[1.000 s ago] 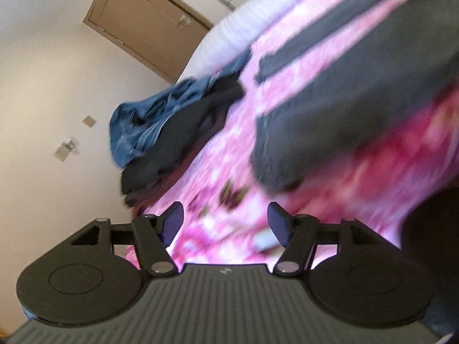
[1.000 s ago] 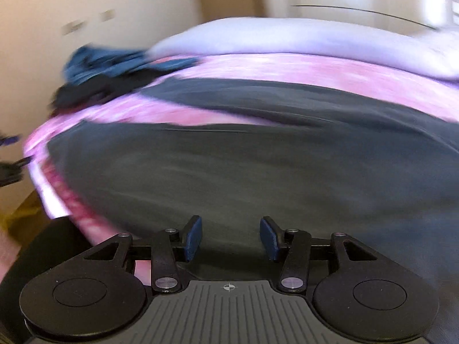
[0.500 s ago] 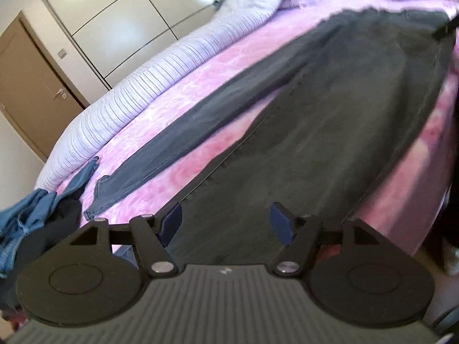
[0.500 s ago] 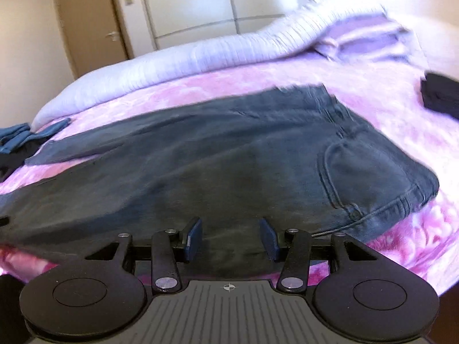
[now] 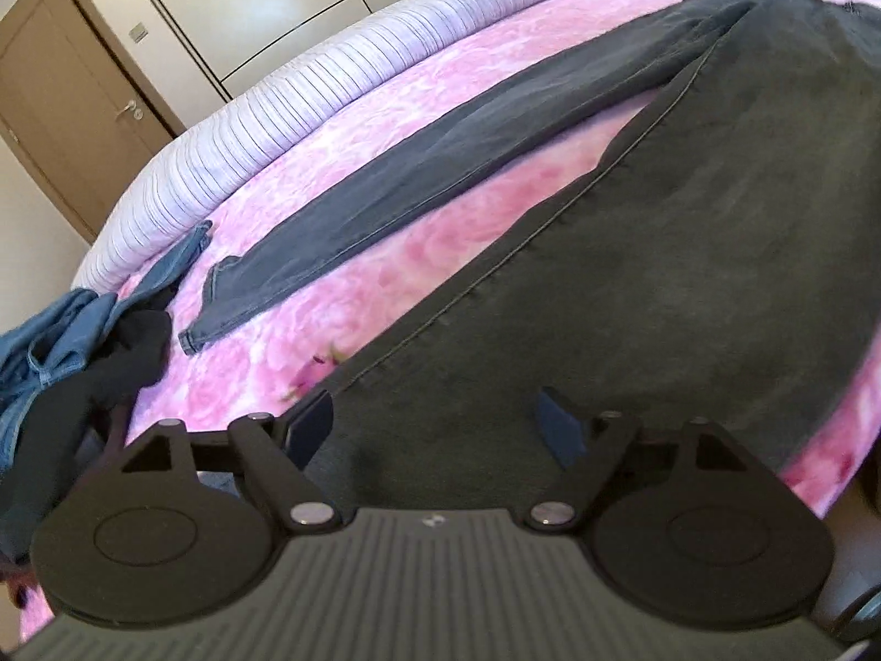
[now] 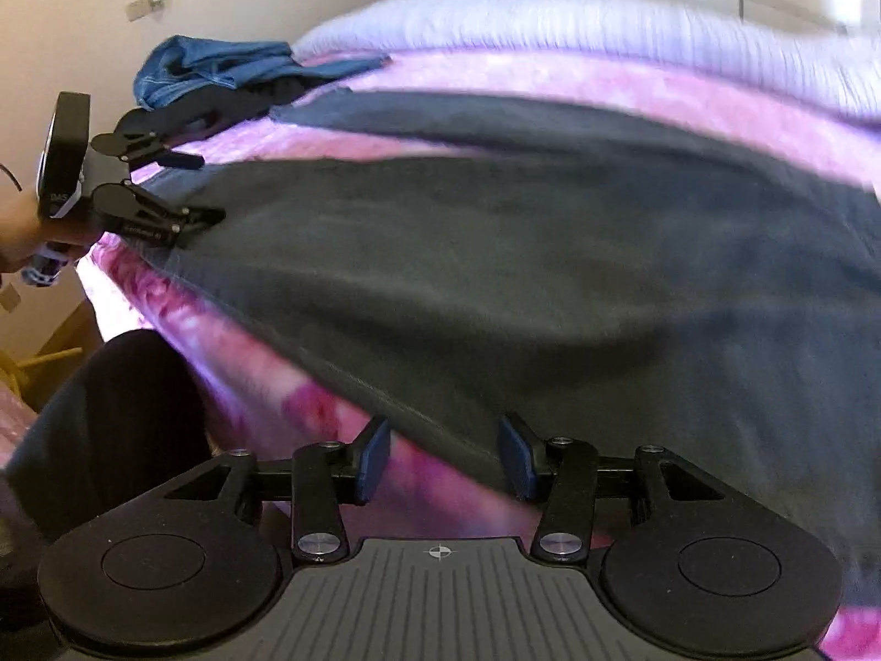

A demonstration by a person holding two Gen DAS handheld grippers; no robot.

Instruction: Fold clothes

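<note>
On a bed covered with a pink floral bedspread, a pair of dark grey denim jeans lies spread flat, its two legs splayed apart with a wedge of pink showing between them. The left gripper hangs over the nearer leg close to its hem, jaws wide apart with nothing between them and grey cloth filling the gap below. The right gripper is likewise open and empty, poised at the near edge of the same leg where denim meets bedspread at the side of the bed.

Only the right wrist view shows the left gripper from outside, a black tool held in a person's hand, its lower finger touching the cloth at the leg's end; that view is blurred. Only the left wrist view shows the far leg's hem and the brown door.

A heap of blue denim and black clothes sits at the bed's far corner, beside a rolled white-and-lilac striped duvet.
</note>
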